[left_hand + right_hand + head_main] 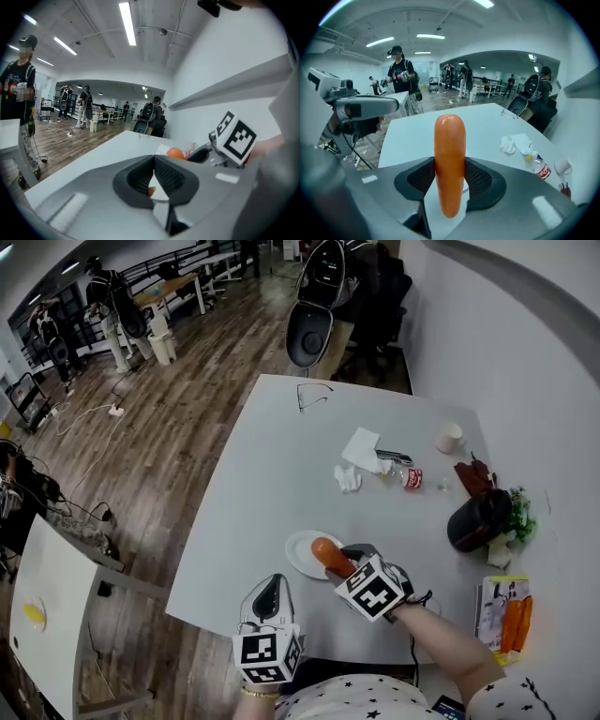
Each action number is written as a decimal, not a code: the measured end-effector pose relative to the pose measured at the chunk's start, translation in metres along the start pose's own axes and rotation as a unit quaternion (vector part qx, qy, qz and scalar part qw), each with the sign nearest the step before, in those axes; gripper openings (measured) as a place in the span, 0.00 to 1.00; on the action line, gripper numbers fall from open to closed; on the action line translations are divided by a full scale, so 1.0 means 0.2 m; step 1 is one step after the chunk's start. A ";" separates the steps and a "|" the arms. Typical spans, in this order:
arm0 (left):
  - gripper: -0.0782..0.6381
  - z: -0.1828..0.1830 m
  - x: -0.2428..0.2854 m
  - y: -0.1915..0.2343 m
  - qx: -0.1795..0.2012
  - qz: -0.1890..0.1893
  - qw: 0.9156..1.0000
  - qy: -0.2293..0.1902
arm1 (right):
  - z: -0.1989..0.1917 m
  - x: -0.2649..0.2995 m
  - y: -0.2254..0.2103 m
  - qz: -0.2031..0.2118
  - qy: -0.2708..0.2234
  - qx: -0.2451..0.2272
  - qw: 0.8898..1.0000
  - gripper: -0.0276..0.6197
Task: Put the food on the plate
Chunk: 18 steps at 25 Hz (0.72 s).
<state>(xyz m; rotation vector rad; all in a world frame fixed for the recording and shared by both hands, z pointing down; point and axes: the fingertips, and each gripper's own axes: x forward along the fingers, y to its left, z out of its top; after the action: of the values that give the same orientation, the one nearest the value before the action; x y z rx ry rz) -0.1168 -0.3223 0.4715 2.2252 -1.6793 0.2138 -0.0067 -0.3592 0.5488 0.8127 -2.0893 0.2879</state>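
At table's near-left corner, head view: white plate sits just inside the near edge, with the table's slanting left edge close on its left.

- Right gripper: jaws clamped on the orange food piece. In the right gripper view the pads squeeze the piece at its middle, and it stands upright, both ends sticking out past the right gripper.
- Food position: over the plate's right rim. Cannot tell whether it touches the plate.
- Left gripper: hangs at the near table edge, just left of and nearer than the plate, apart from it. In the left gripper view its jaw tips meet, clenched with nothing gripped.

Open room:
- Broad bare tabletop lies beyond the plate, up to the crumpled tissues and small bottle mid-table.
- Eyeglasses lie near the far edge; a paper cup stands toward the wall side.
- Right side is crowded: a dark pot with greens and a pack of carrots at the near right edge, both well apart from the plate.
- Left of the table is wooden floor; a chair stands past the far edge.
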 end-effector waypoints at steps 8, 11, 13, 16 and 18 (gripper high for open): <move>0.12 -0.04 0.12 0.08 -0.014 0.011 1.000 0.022 | -0.02 0.42 0.01 0.057 0.118 -0.075 0.989 0.35; 0.12 -0.04 0.15 0.10 -0.015 0.012 0.999 0.027 | -0.05 0.54 0.00 0.070 0.147 -0.074 0.984 0.35; 0.12 -0.03 0.17 0.12 -0.019 0.013 0.999 0.027 | -0.06 0.59 0.00 0.077 0.165 -0.075 0.980 0.35; 0.12 -0.03 0.19 0.13 -0.022 0.016 0.999 0.029 | -0.05 0.64 0.00 0.087 0.182 -0.081 0.976 0.35; 0.12 -0.02 0.19 0.13 -0.024 0.016 0.999 0.029 | -0.04 0.64 0.00 0.090 0.181 -0.078 0.976 0.35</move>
<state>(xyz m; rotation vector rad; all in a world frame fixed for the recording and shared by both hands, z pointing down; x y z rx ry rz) -0.1306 -0.3614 0.4929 2.1377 -1.6733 0.2421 -0.0558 -0.4125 0.6557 0.4384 -1.8146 0.3368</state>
